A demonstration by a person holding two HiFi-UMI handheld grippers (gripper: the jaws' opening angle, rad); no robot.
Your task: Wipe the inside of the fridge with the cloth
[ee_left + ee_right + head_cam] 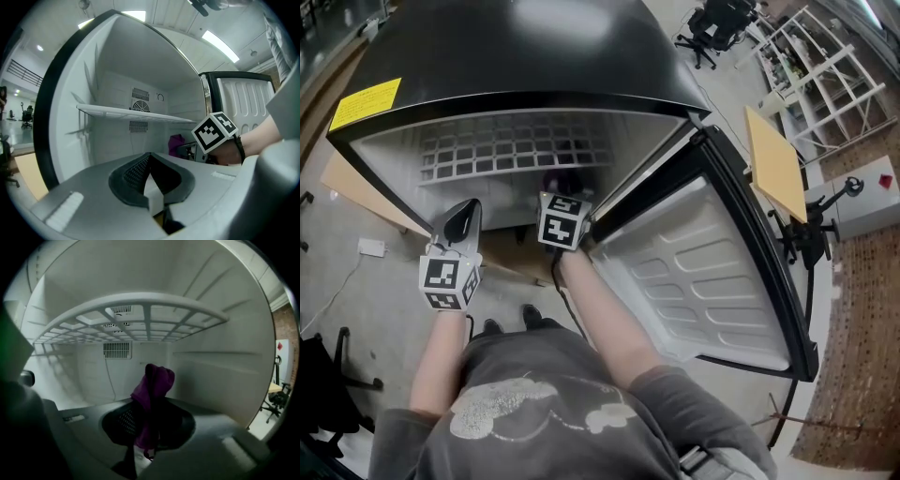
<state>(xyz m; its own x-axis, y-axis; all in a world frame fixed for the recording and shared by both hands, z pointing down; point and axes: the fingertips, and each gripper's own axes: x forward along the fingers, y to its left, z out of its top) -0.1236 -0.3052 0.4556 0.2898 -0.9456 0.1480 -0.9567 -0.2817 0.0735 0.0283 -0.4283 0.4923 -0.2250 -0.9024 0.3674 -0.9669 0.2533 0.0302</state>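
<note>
The black fridge [525, 56] stands open, white inside, with a wire shelf [516, 150] across it. My right gripper [559, 192] reaches in under that shelf and is shut on the purple cloth [153, 387], which sticks up from its jaws in the right gripper view. The back wall with its vent [116, 350] lies a little beyond the cloth. At the fridge's opening, to the left, my left gripper [466, 214] hangs shut with nothing in it. In the left gripper view the cloth [176, 143] shows past the right gripper's marker cube [214, 131].
The fridge door [694, 272] is swung wide to the right. A wooden board [773, 164] on a stand is beyond it. The right inner wall [220, 376] is close to the cloth. A low wooden platform [356, 192] lies left of the fridge.
</note>
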